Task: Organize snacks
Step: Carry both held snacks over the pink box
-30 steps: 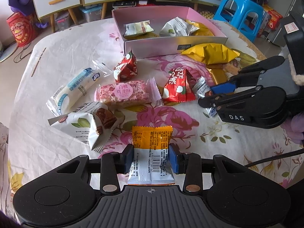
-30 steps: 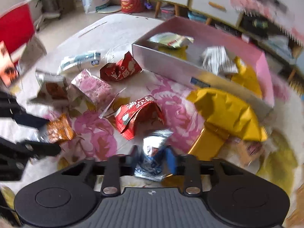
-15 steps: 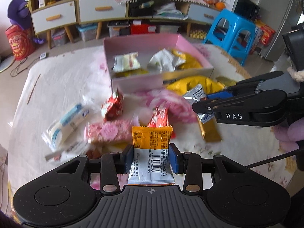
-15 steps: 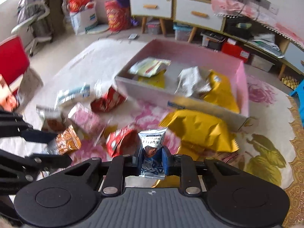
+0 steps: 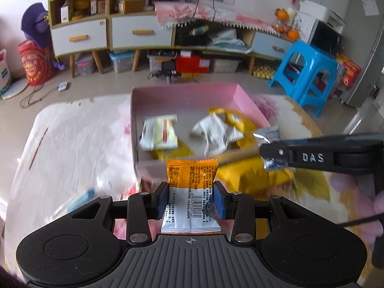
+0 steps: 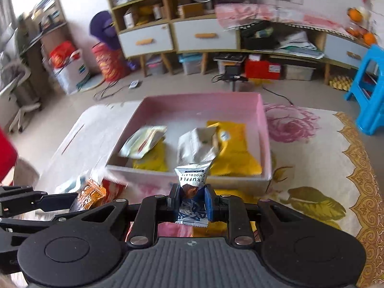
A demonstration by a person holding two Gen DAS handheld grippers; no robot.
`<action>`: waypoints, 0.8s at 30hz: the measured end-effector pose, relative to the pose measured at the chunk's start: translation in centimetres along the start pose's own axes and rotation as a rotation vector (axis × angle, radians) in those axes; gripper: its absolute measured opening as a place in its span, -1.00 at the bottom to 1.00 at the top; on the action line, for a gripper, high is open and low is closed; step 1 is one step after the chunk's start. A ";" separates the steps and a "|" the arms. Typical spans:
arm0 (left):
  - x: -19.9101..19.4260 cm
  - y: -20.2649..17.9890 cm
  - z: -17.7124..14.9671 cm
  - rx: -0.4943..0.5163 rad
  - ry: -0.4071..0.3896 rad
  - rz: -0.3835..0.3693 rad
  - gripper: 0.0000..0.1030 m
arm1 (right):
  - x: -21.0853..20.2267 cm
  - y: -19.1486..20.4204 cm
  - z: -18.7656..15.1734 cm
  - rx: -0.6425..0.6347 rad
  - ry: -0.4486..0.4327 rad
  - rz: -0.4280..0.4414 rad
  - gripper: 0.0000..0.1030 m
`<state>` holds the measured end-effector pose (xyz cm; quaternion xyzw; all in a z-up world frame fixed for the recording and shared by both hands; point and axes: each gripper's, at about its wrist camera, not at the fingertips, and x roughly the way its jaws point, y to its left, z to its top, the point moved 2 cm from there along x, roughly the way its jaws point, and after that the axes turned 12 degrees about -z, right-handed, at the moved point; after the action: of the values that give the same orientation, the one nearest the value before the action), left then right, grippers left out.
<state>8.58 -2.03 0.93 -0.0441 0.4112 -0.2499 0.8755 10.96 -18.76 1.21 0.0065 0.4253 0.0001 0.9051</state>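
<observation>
Crinkly foil packet, flat orange sachet.

Landmark: open box, sitting on the tabletop. Inside the box, four packets: two at its left side, one stacked on the other; two more right of centre, a crumpled one overlapping a flat one. Before the box's near wall, off the tabletop: the truffle packet between the right gripper's fingers, and left of it the barcode packet between the left gripper's fingers. Loose packets lie before the box's near-left corner. Behind the box, floor, then a cabinet row. Stool behind-right.
</observation>
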 end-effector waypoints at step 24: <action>9.3 5.1 4.0 -0.064 -0.100 0.108 -0.28 | 6.7 -3.3 1.5 0.199 -0.072 -0.026 -0.76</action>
<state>18.59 -2.48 -4.33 -0.0623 0.3764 -0.1864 0.9053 16.36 -22.02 -3.03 0.0907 0.3902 -0.0540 0.9147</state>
